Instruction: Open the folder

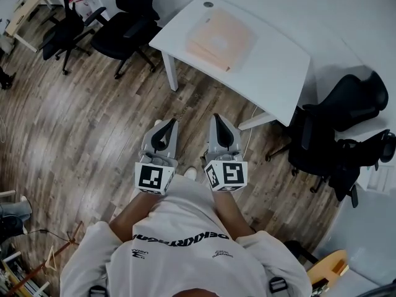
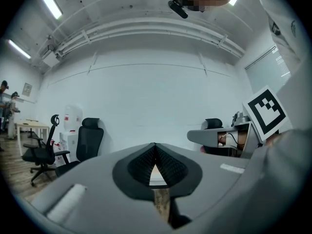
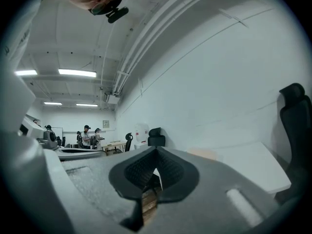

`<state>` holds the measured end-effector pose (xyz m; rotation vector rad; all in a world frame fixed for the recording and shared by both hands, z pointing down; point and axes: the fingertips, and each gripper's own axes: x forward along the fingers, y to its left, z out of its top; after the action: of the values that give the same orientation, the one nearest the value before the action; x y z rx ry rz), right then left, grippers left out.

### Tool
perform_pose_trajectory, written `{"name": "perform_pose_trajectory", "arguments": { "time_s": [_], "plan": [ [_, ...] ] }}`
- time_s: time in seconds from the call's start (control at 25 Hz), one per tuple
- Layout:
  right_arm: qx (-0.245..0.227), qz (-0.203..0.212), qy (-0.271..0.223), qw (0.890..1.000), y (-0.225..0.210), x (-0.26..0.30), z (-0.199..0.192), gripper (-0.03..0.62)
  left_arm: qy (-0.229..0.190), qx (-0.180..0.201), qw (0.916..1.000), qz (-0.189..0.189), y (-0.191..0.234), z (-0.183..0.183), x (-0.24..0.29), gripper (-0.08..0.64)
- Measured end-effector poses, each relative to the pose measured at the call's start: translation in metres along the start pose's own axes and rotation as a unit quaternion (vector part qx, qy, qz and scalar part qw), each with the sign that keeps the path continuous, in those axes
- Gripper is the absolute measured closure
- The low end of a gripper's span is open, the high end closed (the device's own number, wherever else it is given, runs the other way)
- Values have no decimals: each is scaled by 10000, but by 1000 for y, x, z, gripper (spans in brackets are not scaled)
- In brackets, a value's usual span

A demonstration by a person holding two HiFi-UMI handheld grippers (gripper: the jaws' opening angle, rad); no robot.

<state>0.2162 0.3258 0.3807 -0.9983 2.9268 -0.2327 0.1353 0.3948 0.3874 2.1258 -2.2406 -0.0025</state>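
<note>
Head view: wood floor [image 1: 74, 122] fills most of the frame. The white bench [image 1: 278, 73] stands ahead of the person, with black chairs [image 1: 127, 26] off its left and right ends. The folder [image 1: 219, 39], pale and flat, lies closed on the bench, toward its far left part. The left claw [image 1: 168, 124] and right claw [image 1: 218, 117] are side by side over the floor, short of the bench's near edge and well apart from the folder. Both claws are clenched on nothing, tips together.

Status: no step completed; the folder is untouched.

Remaining, by estimate: reach the bench, grip the cover edge, swing it open.
</note>
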Motion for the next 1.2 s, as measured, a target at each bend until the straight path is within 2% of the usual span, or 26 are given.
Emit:
{"name": "perform_pose_trajectory", "arguments": {
  "time_s": [0.2, 0.48, 0.72, 0.96, 1.2],
  "plan": [
    [-75, -86, 101, 9999, -11, 52, -12, 597, -20, -145, 9999, -30, 37, -8, 39, 569],
    [-224, -269, 75, 9994, -35, 162, -4, 597, -51, -390, 9992, -80, 116, -2, 138, 569],
    [-301, -504, 225, 9980, -53, 246, 2, 597, -3, -421, 9982, -434, 157, 6, 212, 569],
    [-335, -890, 621, 9935, -79, 323, -1, 595, 137, -544, 9957, -735, 205, 7, 286, 569],
    [-274, -1267, 870, 9877, -99, 393, -7, 595, 316, -614, 9907, -1175, 239, -1, 350, 569]
  ]
}}
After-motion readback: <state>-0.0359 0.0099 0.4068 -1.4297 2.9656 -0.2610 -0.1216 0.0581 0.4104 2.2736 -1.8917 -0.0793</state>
